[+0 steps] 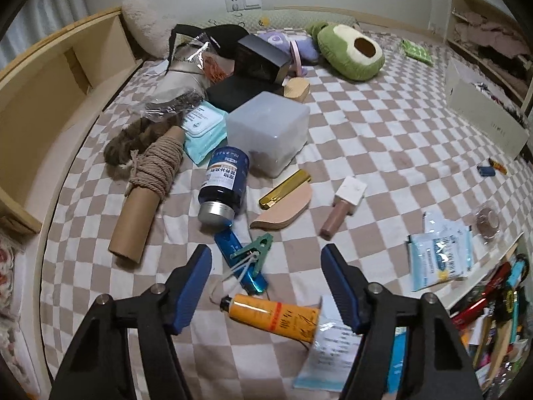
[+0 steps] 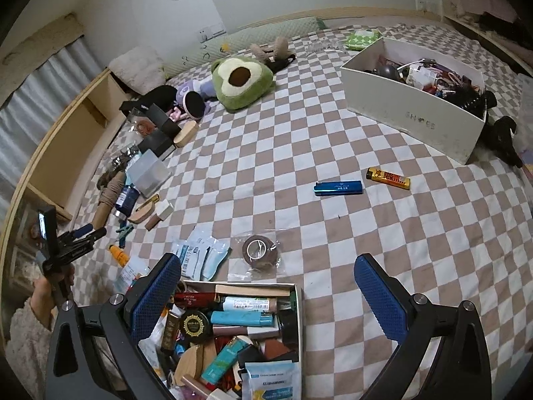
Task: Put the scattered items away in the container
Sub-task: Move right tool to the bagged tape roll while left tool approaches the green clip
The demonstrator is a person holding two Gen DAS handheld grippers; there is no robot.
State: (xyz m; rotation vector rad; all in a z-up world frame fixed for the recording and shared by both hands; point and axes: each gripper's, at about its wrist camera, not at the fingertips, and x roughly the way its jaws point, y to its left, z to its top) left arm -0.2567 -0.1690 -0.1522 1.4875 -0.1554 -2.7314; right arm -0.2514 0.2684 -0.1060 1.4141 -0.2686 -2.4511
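Observation:
My left gripper point(image 1: 266, 260) is open and empty above the checkered bed, just over a green clip point(image 1: 255, 255) lying on a blue lighter point(image 1: 240, 260); an orange tube point(image 1: 273, 315) lies between its fingers, nearer the camera. A blue bottle point(image 1: 225, 185), a gold lighter point(image 1: 284, 188) and a rope-wrapped tube point(image 1: 146, 190) lie beyond. My right gripper point(image 2: 266, 283) is open and empty above the near box point(image 2: 298, 320), which is full of small items. A blue lighter point(image 2: 338, 187), a yellow lighter point(image 2: 388, 177) and bagged tape point(image 2: 258, 250) lie ahead.
A white shoebox point(image 2: 409, 113) with items stands at the far right. An avocado plush point(image 2: 241, 81) lies at the back. A translucent box point(image 1: 269, 133), wipes pack point(image 1: 203, 130) and black boxes point(image 1: 256, 60) cluster near the wooden bed frame point(image 1: 50, 100). Sachets point(image 2: 200, 255) lie by the near box.

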